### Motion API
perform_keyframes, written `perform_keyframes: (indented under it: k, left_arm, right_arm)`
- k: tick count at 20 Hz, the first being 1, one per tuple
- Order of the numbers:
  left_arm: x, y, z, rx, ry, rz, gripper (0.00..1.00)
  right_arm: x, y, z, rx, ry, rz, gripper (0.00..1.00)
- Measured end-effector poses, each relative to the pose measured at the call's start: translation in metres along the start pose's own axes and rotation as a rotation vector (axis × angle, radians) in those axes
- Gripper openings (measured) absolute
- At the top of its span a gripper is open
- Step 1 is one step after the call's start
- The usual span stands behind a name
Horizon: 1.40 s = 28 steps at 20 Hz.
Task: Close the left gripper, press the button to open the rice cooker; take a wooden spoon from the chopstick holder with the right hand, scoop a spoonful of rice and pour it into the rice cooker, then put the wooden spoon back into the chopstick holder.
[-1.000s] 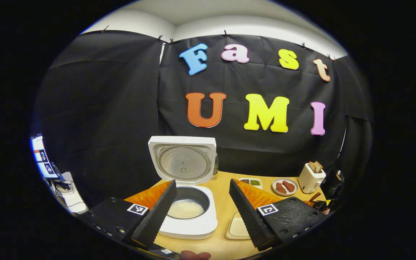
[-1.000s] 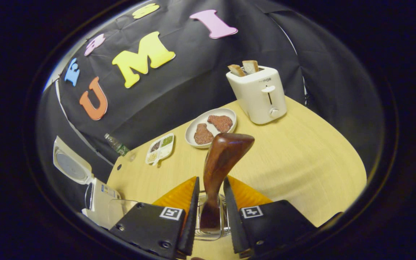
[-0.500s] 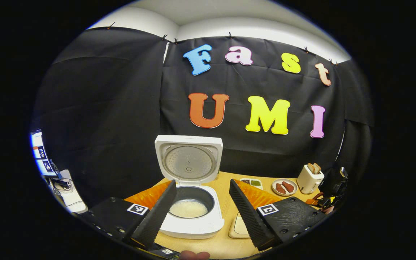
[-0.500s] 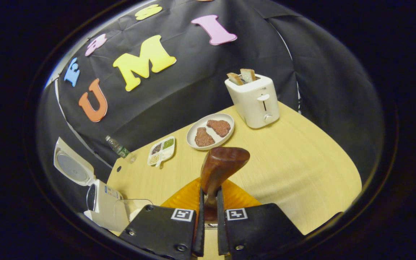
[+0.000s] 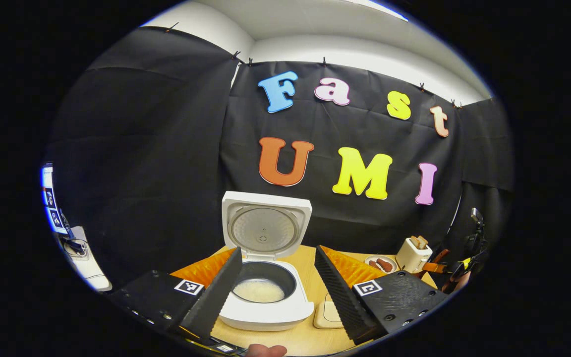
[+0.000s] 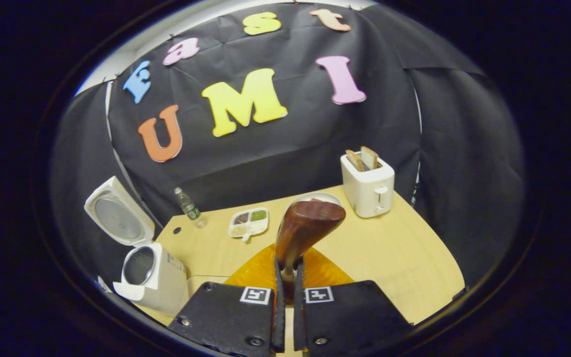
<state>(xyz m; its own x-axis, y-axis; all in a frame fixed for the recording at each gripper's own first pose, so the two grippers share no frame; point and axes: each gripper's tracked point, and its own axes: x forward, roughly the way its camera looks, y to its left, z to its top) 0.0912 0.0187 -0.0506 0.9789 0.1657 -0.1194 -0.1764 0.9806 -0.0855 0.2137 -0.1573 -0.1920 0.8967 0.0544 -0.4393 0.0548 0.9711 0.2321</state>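
The white rice cooker [image 5: 265, 310] stands with its lid [image 5: 264, 230] up, and white rice [image 5: 258, 291] lies in its dark pot. My left gripper [image 5: 278, 252] is open, held above and in front of the cooker, its fingers either side of the pot. My right gripper [image 6: 288, 263] is shut on the handle of the dark wooden spoon [image 6: 308, 225], whose bowl points up and away over the table. In the right gripper view the cooker [image 6: 149, 272] sits low on the left. The chopstick holder is hidden below the fingers.
A clear box with rice [image 5: 329, 312] lies right of the cooker. On the wooden table [image 6: 389, 248] stand a toaster [image 6: 369, 186] with bread, a divided seasoning dish [image 6: 249, 222], a small bottle [image 6: 186, 203] and a plate [image 5: 381, 264] of meat.
My right gripper went from open around the spoon's handle to shut on it, then rose with the spoon. My left gripper drew back and up from the cooker, staying open.
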Motion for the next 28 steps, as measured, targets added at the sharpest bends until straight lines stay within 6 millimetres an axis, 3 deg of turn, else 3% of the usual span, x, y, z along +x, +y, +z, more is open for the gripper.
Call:
perform_keyframes:
  k: [3,6,11,16,19,28]
  left_arm:
    - [-0.002,0.021,0.002,-0.01,-0.003,0.009,0.94]
    - [-0.005,0.042,-0.001,-0.021,0.015,0.024,0.94]
    - [-0.01,0.075,-0.006,-0.015,0.051,0.071,0.94]
    - [-0.014,0.091,-0.023,-0.008,0.095,0.097,0.94]
    - [-0.011,0.095,-0.029,-0.011,0.12,0.108,0.94]
    - [-0.017,0.103,-0.034,-0.004,0.138,0.132,0.94]
  right_arm:
    - [-0.003,0.051,-0.013,-0.06,0.004,0.055,0.12]
    - [0.016,0.074,-0.053,-0.11,0.055,0.065,0.12]
    - [0.059,0.072,-0.111,-0.214,0.118,-0.024,0.11]
    - [0.077,0.071,-0.127,-0.516,0.064,-0.12,0.12]
    - [0.085,0.083,-0.144,-0.597,0.046,-0.105,0.11]
    - [0.093,0.126,-0.166,-0.251,0.122,0.039,0.11]
